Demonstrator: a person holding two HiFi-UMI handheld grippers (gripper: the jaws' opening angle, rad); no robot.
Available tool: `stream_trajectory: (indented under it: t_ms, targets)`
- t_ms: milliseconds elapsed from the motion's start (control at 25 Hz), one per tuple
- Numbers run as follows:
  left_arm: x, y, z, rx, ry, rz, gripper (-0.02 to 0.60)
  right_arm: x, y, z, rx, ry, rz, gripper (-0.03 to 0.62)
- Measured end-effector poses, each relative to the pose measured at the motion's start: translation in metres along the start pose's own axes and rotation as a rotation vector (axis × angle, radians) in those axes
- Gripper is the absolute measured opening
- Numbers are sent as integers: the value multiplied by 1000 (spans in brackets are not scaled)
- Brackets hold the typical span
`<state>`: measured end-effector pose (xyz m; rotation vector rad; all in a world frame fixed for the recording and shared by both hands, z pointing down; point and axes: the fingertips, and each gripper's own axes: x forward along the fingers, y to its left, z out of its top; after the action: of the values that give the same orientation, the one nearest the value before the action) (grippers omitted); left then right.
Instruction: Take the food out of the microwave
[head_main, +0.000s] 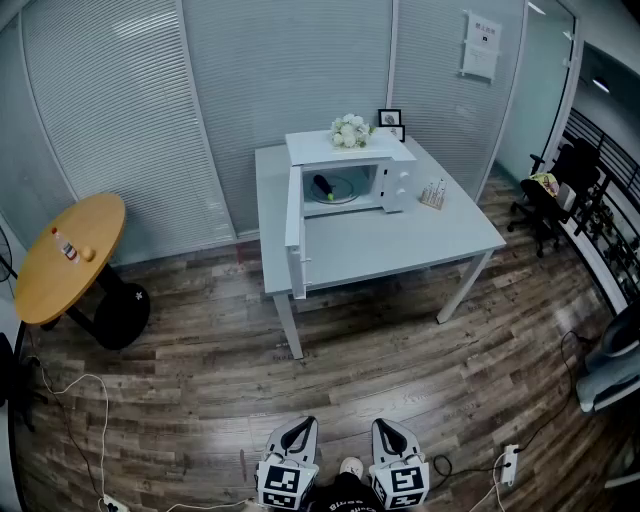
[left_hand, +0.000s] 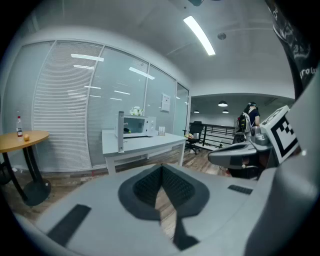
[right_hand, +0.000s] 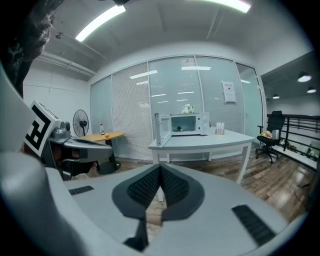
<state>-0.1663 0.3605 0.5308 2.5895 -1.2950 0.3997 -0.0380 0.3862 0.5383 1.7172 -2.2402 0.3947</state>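
Note:
A white microwave (head_main: 352, 176) stands on a grey table (head_main: 400, 245) across the room, its door (head_main: 295, 232) swung open to the left. Inside lies a dark item of food (head_main: 323, 186) with a small green piece on a plate. The microwave (right_hand: 186, 124) also shows far off in the right gripper view and the microwave (left_hand: 136, 125) in the left gripper view. Both grippers are low at the near edge of the head view, side by side, far from the table. The left gripper (head_main: 298, 431) is shut with nothing in it; the right gripper (head_main: 389, 431) is shut and empty too.
A round wooden table (head_main: 68, 255) with a bottle and an orange stands at the left. White flowers (head_main: 350, 130) sit on the microwave, a small holder (head_main: 433, 194) beside it. Office chairs (head_main: 556, 195) are at the right. Cables (head_main: 70, 400) trail over the wooden floor.

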Motion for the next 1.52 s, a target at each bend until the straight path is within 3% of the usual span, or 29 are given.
stream_trajectory:
  t_ms: [880, 1200, 1520]
  targets:
    - [37, -51, -2, -46, 3, 103, 8, -2, -71, -1, 20, -34, 94, 5]
    - [69, -31, 2, -46, -1, 81, 8, 25, -79, -1, 27, -9, 67, 5]
    - [126, 10, 30, -8, -10, 3, 8, 79, -100, 26, 42, -15, -14, 5]
